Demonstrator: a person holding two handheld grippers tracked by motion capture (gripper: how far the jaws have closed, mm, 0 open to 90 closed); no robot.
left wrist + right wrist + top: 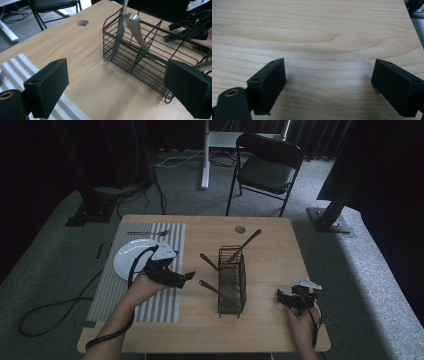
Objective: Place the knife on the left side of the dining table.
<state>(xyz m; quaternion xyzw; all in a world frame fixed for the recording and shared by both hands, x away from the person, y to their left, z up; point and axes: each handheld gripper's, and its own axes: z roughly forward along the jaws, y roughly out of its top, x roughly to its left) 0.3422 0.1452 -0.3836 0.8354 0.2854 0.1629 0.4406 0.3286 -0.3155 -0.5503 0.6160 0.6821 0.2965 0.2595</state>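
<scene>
At table centre: wire basket, cutlery stood inside.
Left gripper held just beside it, right gripper near the right edge; both jaws released, nothing grasped.

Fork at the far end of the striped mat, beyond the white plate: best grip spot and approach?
Take the silver fork across the middle of its handle, coming straight down from above with the left gripper. It lies flat on the striped mat, crosswise, so the jaws should straddle its thin width. The round white plate sits apart from it.
</scene>
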